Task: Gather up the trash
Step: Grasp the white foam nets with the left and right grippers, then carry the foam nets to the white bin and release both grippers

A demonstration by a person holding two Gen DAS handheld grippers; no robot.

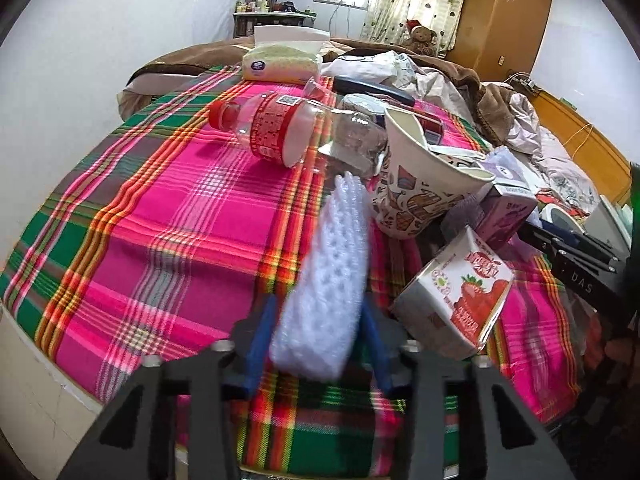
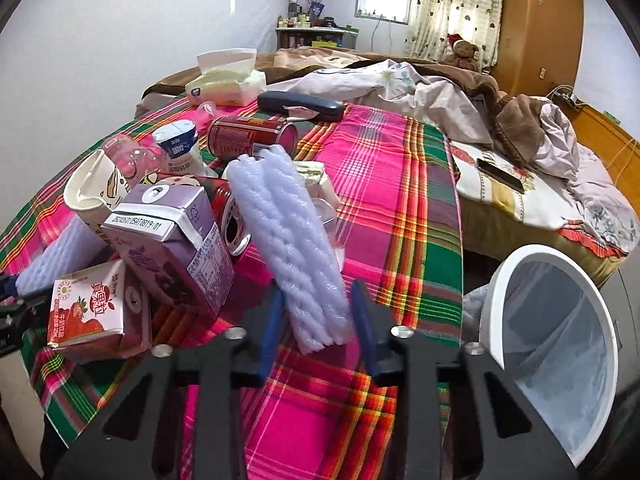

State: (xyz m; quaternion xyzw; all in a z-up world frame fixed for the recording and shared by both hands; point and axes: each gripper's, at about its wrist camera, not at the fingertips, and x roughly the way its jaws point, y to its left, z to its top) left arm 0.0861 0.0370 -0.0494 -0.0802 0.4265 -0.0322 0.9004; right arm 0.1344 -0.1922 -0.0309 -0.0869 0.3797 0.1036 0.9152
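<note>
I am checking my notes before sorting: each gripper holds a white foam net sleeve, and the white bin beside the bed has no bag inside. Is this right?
Not quite. The right wrist view shows the white bin lined with a clear bag. The rest holds: the left gripper and right gripper each have their jaws closed on a white foam net sleeve.

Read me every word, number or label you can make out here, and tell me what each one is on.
"2S20260105RT0819:01": top flap of the purple carton.
"真果粒": strawberry carton.
"DAS": black gripper body at the right edge of the left wrist view.
Too small or blurred: red bottle label, red can, white pouch, tissue pack logo, purple carton's side panel.
</note>
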